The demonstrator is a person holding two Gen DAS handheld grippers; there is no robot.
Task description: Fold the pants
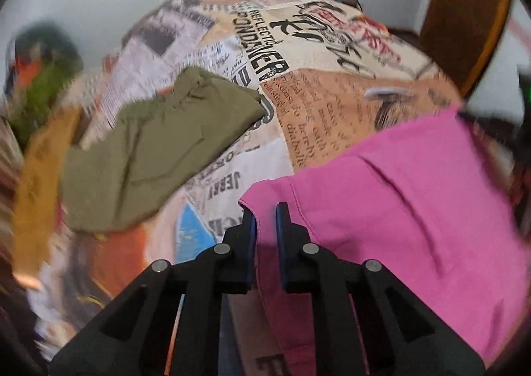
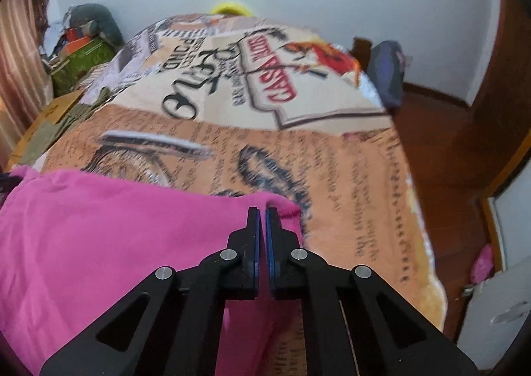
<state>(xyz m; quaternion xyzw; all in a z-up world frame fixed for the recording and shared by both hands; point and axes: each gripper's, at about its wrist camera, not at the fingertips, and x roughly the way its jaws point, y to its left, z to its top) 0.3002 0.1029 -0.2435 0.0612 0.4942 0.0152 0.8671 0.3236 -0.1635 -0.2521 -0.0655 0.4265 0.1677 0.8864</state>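
Observation:
Pink pants (image 1: 398, 183) hang lifted above a bed covered by a newspaper-print blanket (image 1: 332, 110). My left gripper (image 1: 266, 213) grips the left corner of the pink cloth, with the fabric edge between its fingers. My right gripper (image 2: 262, 215) is shut on the right corner of the same pink pants (image 2: 116, 226), which stretch away to the left. The lower part of the pants drops out of sight below both grippers.
An olive-green garment (image 1: 149, 156) lies on the blanket (image 2: 332, 183) at the left. A mustard cloth (image 1: 36, 183) and a pile of bags (image 2: 83, 50) sit at the bed's left side. A wooden floor (image 2: 441, 143) and a door lie to the right.

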